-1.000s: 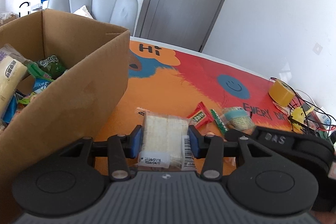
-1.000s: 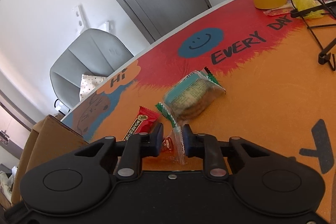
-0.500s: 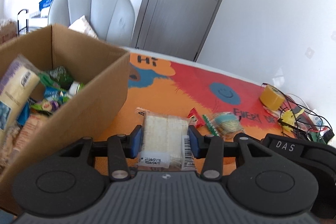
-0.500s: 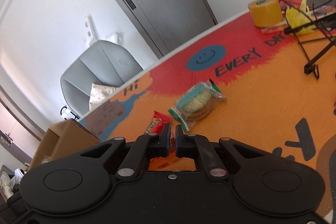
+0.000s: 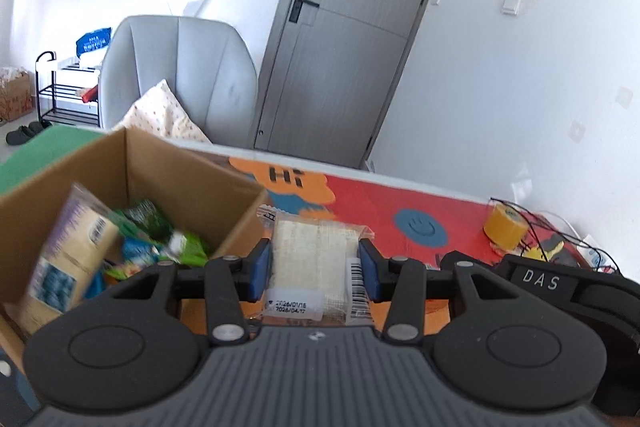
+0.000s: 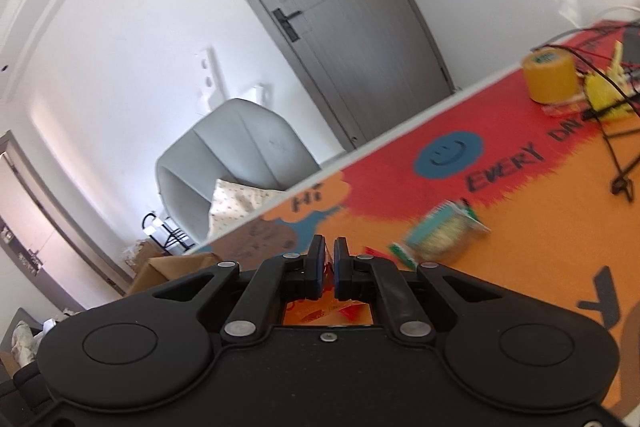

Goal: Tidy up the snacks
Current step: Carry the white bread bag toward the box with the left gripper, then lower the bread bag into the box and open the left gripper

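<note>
My left gripper point(image 5: 316, 267) is shut on a clear packet of pale wafers point(image 5: 314, 259), held in the air beside the open cardboard box point(image 5: 192, 183). That box holds several snack packets point(image 5: 76, 251). In the right wrist view my right gripper point(image 6: 328, 263) is shut on a small clear sachet with red print point(image 6: 340, 309), which hangs below the jaws above the table. A round cracker pack in teal wrap point(image 6: 440, 237) and a red bar point(image 6: 374, 251) lie on the orange mat beyond it.
A colourful orange and red mat point(image 6: 540, 227) covers the table. A roll of yellow tape point(image 6: 552, 77) and black cables point(image 6: 612, 147) sit at the far right. A grey armchair point(image 5: 180, 79) and a grey door point(image 5: 344, 39) stand behind the table.
Both grippers rose from the table with their packets. The right jaws closed onto the small sachet. The left view now looks over the box rim into the box.
</note>
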`<state>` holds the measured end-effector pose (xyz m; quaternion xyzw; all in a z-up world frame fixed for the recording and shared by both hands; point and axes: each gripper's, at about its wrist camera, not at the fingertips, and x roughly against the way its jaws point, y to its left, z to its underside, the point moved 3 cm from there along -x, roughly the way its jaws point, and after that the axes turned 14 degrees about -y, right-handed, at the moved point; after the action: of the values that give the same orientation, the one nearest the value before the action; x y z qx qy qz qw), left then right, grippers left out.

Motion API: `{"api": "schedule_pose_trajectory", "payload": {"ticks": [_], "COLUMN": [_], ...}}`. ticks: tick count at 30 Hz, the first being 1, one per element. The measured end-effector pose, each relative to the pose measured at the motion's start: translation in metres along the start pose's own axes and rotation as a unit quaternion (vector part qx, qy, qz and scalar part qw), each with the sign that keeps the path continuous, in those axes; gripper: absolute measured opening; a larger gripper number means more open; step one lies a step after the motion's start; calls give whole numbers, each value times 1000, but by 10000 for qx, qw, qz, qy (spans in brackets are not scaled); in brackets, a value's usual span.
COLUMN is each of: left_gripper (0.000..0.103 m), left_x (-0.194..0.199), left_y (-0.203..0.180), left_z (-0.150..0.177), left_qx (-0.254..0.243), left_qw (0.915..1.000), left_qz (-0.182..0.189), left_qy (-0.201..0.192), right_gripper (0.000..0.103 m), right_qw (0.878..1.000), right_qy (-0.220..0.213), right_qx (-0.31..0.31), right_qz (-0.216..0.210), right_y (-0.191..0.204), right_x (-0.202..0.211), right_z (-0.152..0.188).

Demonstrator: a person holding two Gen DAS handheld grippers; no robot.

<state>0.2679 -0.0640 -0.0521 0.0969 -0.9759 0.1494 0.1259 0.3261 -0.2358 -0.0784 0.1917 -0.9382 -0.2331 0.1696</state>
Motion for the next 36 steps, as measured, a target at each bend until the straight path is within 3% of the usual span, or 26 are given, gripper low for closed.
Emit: {"api": "schedule_pose_trajectory", "payload": {"ticks": [14, 36], "left_gripper": [45, 45], "left_x": [11, 23], "left_y": [57, 141], "left_z": [-36, -55], "left_qx": [191, 551], "left_qw": [9991, 9941], "left_qz": [-304, -870], "left_qy": [-240, -332], "right_gripper": [6, 6], "right_qw": [9989, 9934], "right_qy": [-29, 296], "right_qx": [239, 554], "right_qz": [-414, -959], "right_y": [59, 140], "right_x": [-11, -37], "right_z": [-1, 30]}}
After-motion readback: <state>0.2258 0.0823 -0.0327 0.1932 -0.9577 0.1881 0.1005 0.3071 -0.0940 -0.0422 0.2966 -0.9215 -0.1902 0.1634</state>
